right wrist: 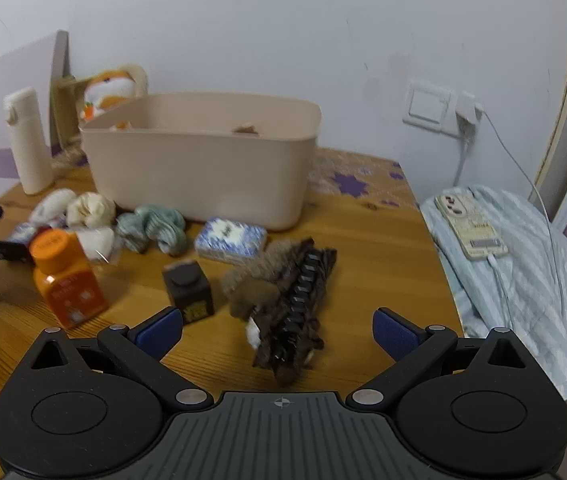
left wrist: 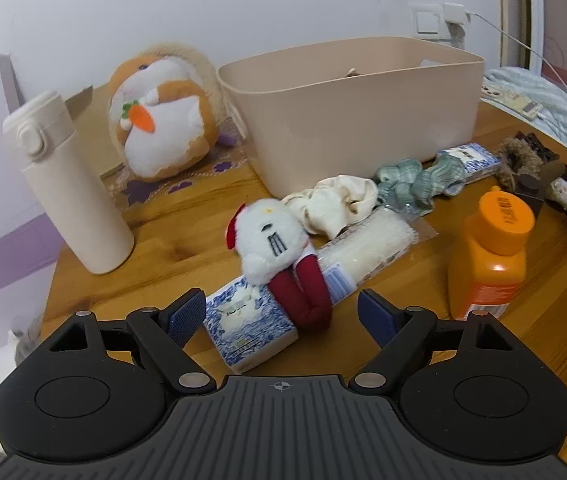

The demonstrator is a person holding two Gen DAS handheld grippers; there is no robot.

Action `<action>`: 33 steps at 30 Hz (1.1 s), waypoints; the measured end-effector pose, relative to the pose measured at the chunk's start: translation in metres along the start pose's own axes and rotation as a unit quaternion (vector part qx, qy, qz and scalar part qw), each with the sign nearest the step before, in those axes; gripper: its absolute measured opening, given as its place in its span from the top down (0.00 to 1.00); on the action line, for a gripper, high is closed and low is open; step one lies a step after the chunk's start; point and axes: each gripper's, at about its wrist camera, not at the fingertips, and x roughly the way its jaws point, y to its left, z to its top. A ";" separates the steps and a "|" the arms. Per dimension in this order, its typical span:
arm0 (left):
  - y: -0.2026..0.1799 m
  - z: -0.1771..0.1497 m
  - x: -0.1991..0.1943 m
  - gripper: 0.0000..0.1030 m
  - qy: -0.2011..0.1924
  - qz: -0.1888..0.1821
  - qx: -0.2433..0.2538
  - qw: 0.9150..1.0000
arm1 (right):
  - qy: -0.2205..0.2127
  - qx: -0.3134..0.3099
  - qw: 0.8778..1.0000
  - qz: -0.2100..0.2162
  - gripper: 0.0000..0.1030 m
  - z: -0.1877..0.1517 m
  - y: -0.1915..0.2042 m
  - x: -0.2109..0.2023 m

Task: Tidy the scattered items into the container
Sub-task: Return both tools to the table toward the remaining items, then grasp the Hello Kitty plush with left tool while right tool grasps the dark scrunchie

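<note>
L gripper [left wrist: 281,314], R gripper [right wrist: 277,330]: agape

We could read no text for certain in either view. The cap of the orange bottle [left wrist: 490,256] bore raised lettering and its label carried print, but both were too blurred to make out, and the blue-and-white packets [left wrist: 248,326] [right wrist: 230,239] showed only a smudged dark mark on a pale panel. A crosshair sign was stamped on the body of the left gripper [left wrist: 282,314] and of the right gripper [right wrist: 278,330], and the small dark jar [right wrist: 188,286] wore a yellow label we could not read.
</note>
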 end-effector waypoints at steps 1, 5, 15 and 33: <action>0.004 -0.001 0.002 0.18 0.001 -0.002 -0.009 1.000 | 0.004 0.000 1.000 -0.003 0.00 -0.002 0.000 0.003; 0.015 0.000 0.008 0.18 -0.001 -0.004 -0.041 0.999 | 0.014 0.003 1.000 -0.006 0.00 -0.006 -0.002 0.012; 0.028 0.019 0.034 0.18 -0.004 -0.013 -0.113 0.993 | -0.002 0.008 1.000 -0.015 0.00 0.002 -0.007 0.024; 0.048 0.024 0.081 0.18 0.035 0.000 -0.170 0.985 | 0.028 -0.013 0.999 -0.032 0.00 0.002 -0.011 0.052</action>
